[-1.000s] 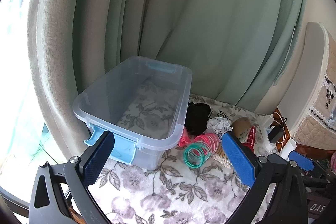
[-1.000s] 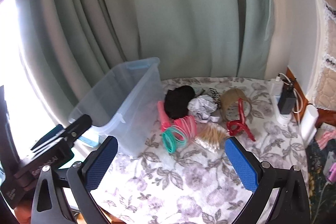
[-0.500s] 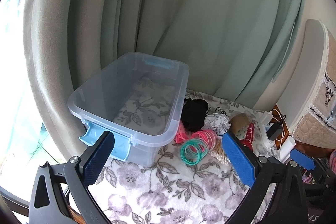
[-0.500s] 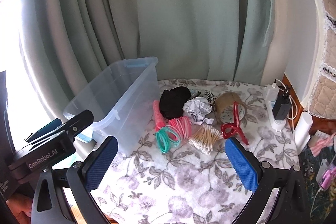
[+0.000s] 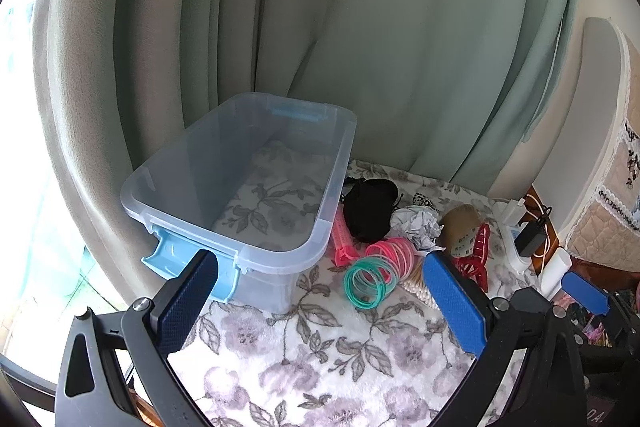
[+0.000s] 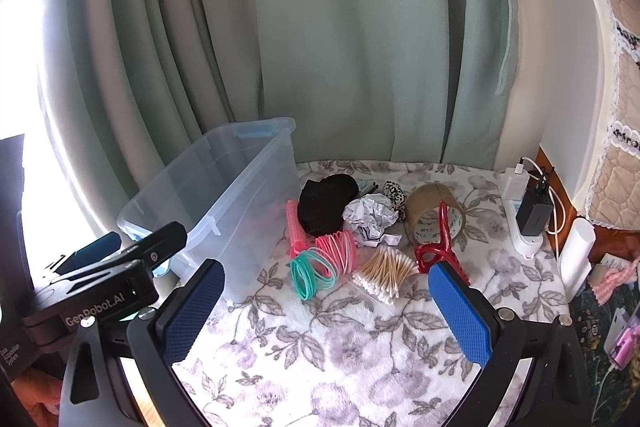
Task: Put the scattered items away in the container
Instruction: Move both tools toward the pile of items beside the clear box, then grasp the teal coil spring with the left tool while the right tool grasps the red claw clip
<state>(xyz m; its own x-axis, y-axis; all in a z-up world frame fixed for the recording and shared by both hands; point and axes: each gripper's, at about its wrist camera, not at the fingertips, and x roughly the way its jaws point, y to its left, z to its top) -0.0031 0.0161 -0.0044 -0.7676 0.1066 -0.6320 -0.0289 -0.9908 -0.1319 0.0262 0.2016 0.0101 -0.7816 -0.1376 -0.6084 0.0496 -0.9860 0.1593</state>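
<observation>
An empty clear plastic bin (image 5: 332, 203) (image 6: 256, 183) with blue latches stands at the left of a floral cloth. Beside it lies a heap: teal rings (image 6: 310, 277) (image 5: 366, 285), pink rings (image 6: 338, 249), a pink hair roller (image 6: 295, 227), a black cloth (image 6: 324, 203) (image 5: 368, 207), crumpled paper (image 6: 370, 215), cotton swabs (image 6: 386, 273), a red claw clip (image 6: 438, 249) and a brown tape roll (image 6: 430, 213). My left gripper (image 5: 320, 307) hovers open before the bin. Open and holding nothing, the right gripper (image 6: 326, 311) hangs short of the heap.
Green curtains (image 6: 320, 47) hang close behind the bin and heap. A white power strip with chargers (image 6: 524, 215) and a white bottle (image 6: 576, 259) stand along the right edge. The left gripper's body (image 6: 108, 287) shows at the right view's lower left.
Both cameras have pulled back and risen a little; the bin and heap now sit smaller and farther away. Neither gripper has changed its opening, and no item has moved.
</observation>
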